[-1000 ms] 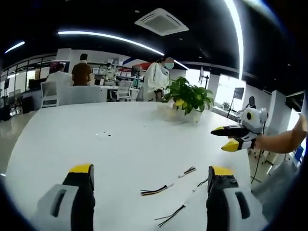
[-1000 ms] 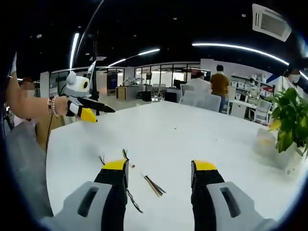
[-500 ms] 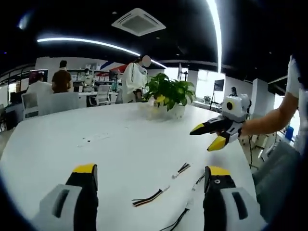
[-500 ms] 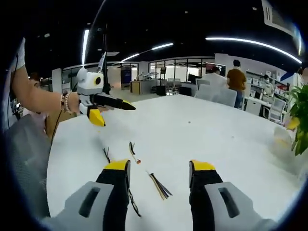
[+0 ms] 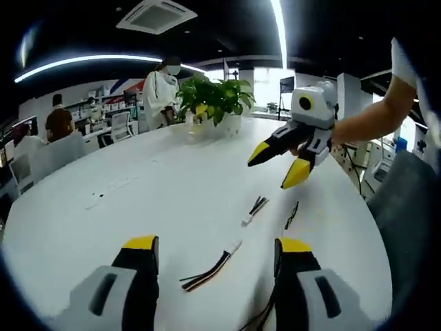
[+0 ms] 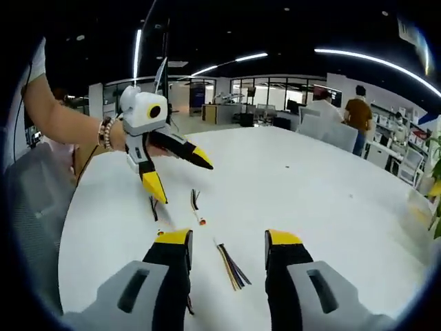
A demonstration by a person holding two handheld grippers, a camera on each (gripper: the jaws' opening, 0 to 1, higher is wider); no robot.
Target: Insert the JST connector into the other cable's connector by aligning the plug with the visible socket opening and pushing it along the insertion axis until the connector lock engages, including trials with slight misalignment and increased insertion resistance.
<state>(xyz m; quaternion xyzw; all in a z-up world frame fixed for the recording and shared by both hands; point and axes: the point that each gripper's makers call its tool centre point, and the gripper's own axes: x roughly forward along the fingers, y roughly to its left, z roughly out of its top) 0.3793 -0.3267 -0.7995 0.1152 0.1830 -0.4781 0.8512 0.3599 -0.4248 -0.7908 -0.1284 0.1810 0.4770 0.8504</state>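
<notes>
1. White table (image 5: pixel 124 227) carries three short cables, all lying loose and apart; no plug is seated in a socket, so I judge the whole job is left: pick up, align, push, lock.

2. In the left gripper view, the striped cable (image 5: pixel 207 267) lies between the left gripper (image 5: pixel 215 249)'s yellow tips, just ahead of them. A second cable (image 5: pixel 255 209) with a pale connector end lies further out at 1 o'clock, and a dark cable (image 5: pixel 292 214) sits just beside it at 2 o'clock.

3. The left gripper's jaws stand wide apart, holding nothing.

4. The right gripper (image 5: pixel 274 167) comes in at 1 o'clock in that view, above the far two cables, its yellow-tipped jaws spread and bare.

5. In the right gripper view, the striped cable (image 6: pixel 233 267) lies between the right gripper's own tips (image 6: pixel 227 238), slightly beyond them. The connector cable (image 6: pixel 197 209) lies at 11 o'clock, with the dark cable (image 6: pixel 153 207) to its left, partly behind the other gripper's lower jaw.

6. There the left gripper (image 6: pixel 180 174) hangs at 10 o'clock, jaws parted, over those two cables and not touching them.

7. A plant (image 5: pixel 210 103) stands at the table's far edge, well apart from the cables.
</notes>
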